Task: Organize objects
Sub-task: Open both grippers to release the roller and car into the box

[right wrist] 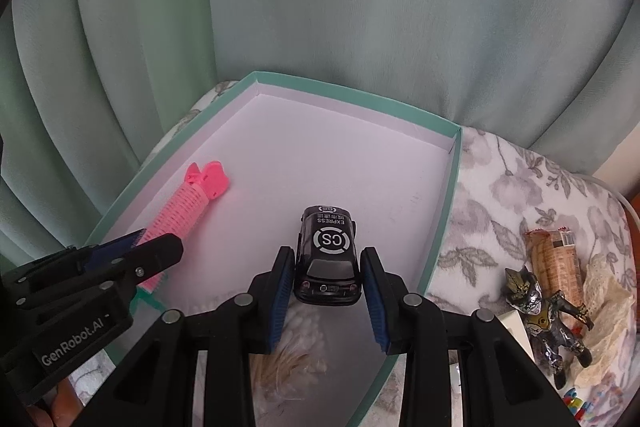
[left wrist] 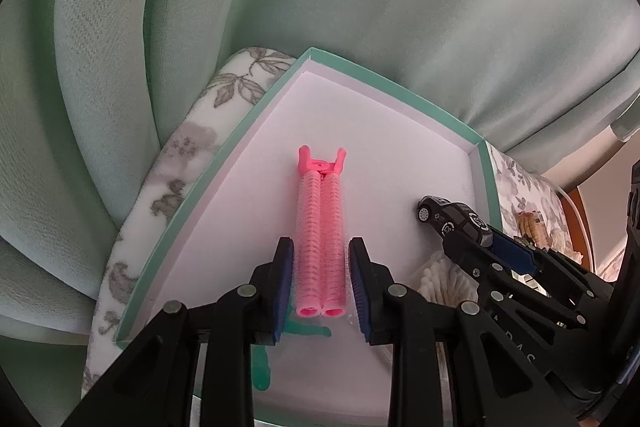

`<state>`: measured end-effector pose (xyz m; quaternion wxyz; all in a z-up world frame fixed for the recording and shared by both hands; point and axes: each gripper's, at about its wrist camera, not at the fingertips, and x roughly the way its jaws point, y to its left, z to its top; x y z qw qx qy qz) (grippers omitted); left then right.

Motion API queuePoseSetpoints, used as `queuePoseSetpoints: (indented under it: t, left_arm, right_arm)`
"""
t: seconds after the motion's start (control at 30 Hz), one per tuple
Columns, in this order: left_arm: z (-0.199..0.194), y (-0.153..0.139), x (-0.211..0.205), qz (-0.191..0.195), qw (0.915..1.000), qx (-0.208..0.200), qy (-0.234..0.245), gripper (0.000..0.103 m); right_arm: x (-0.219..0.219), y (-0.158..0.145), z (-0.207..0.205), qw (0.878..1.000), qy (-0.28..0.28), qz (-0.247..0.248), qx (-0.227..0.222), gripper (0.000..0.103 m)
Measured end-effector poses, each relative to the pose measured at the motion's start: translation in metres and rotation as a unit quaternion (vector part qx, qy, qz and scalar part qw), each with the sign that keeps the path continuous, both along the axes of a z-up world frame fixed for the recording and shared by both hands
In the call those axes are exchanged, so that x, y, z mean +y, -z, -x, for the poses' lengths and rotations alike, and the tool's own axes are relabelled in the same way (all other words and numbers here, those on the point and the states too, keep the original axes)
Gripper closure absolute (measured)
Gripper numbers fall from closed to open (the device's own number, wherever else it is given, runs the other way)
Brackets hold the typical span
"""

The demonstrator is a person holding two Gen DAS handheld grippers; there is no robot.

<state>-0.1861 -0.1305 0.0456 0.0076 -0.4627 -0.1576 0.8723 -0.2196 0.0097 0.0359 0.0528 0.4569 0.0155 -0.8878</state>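
- Two grippers work inside a mint-rimmed box (right wrist: 440, 227).
- Left gripper (left wrist: 320, 279): fingers straddle a pink hair roller (left wrist: 320, 227) lying on the box floor, a slight gap on each side.
- Right gripper (right wrist: 326, 291): fingers flank a black toy car (right wrist: 326, 259), contact unclear.
- Farther right, a toy figure (right wrist: 540, 311) lies on floral cloth (right wrist: 480, 187).
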Motion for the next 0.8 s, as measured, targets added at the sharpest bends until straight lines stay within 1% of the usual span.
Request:
queuePoseSetpoints:
  t: [0.03, 0.07, 0.1, 0.37, 0.57, 0.67, 0.7, 0.77, 0.8]
  left_arm:
    - [-0.005, -0.004, 0.001, 0.001, 1.0000, 0.001, 0.001, 0.069]
    - [-0.006, -0.006, 0.002, 0.003, 1.0000, 0.003, 0.002, 0.062]
    - [-0.005, -0.007, 0.004, 0.004, 1.0000, 0.004, 0.003, 0.060]
    - [-0.019, -0.027, 0.007, 0.005, 0.9998, 0.017, -0.003, 0.060]
    - [-0.040, -0.036, 0.011, 0.009, 0.9996, 0.020, -0.019, 0.060]
    - [-0.053, -0.036, 0.014, 0.014, 0.9992, 0.017, -0.032, 0.055]
    - [-0.057, -0.036, 0.015, 0.015, 0.9992, 0.016, -0.034, 0.054]
    - [-0.067, -0.034, 0.018, 0.018, 0.9990, 0.011, -0.039, 0.054]
    - [-0.071, -0.033, 0.019, 0.022, 0.9989, 0.008, -0.041, 0.054]
  right_arm:
    - [0.001, -0.001, -0.001, 1.000, 0.000, 0.000, 0.000, 0.066]
    - [0.001, -0.002, -0.002, 1.000, 0.000, 0.001, -0.001, 0.065]
    - [0.002, -0.004, -0.003, 1.000, 0.001, 0.000, -0.001, 0.065]
    - [0.006, -0.020, -0.020, 1.000, 0.003, 0.007, 0.008, 0.065]
    - [0.008, -0.032, -0.045, 1.000, 0.004, 0.015, 0.014, 0.065]
    - [0.009, -0.032, -0.059, 1.000, 0.007, 0.020, 0.009, 0.064]
    - [0.009, -0.032, -0.063, 1.000, 0.008, 0.022, 0.006, 0.063]
    - [0.011, -0.030, -0.072, 1.000, 0.011, 0.025, 0.001, 0.054]
    - [0.012, -0.030, -0.076, 1.000, 0.012, 0.027, -0.001, 0.051]
